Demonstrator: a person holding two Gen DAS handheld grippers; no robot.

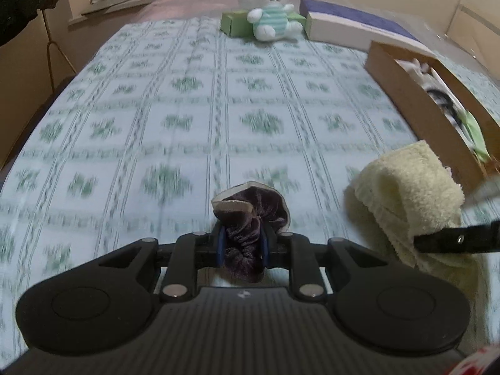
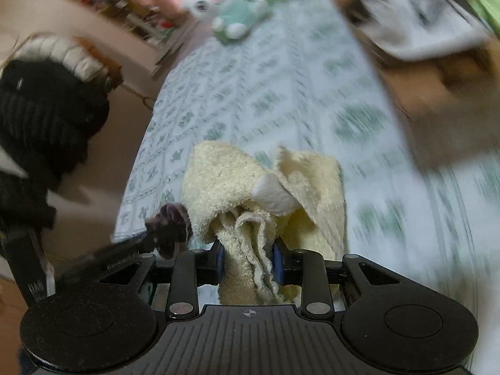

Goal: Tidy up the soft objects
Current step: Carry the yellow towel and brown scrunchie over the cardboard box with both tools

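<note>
Your left gripper [image 1: 242, 247] pinches purple scrunchie [image 1: 250, 215]; right gripper [image 2: 250, 257] pinches yellow towel [image 2: 262, 187]. Cardboard box [image 1: 415, 109], right, part-filled; bunny plush [image 1: 265, 3], top, remains.

The left claw [image 1: 242, 247] is closed, its two blue-padded fingers [image 1: 220, 247] pinching a dark cloth [image 1: 250, 215] between them; the cloth bunches up above the pads and hangs out below. The right claw [image 2: 250, 262] is likewise closed, its blue pads [image 2: 277, 264] clamped on a folded cream towel [image 2: 250, 187] that rises ahead of the fingers. The two claws sit close side by side: in the left wrist view the right claw's black finger [image 1: 456, 239] reaches in from the right edge, and in the right wrist view the left claw [image 2: 150, 240] shows low on the left.
</note>
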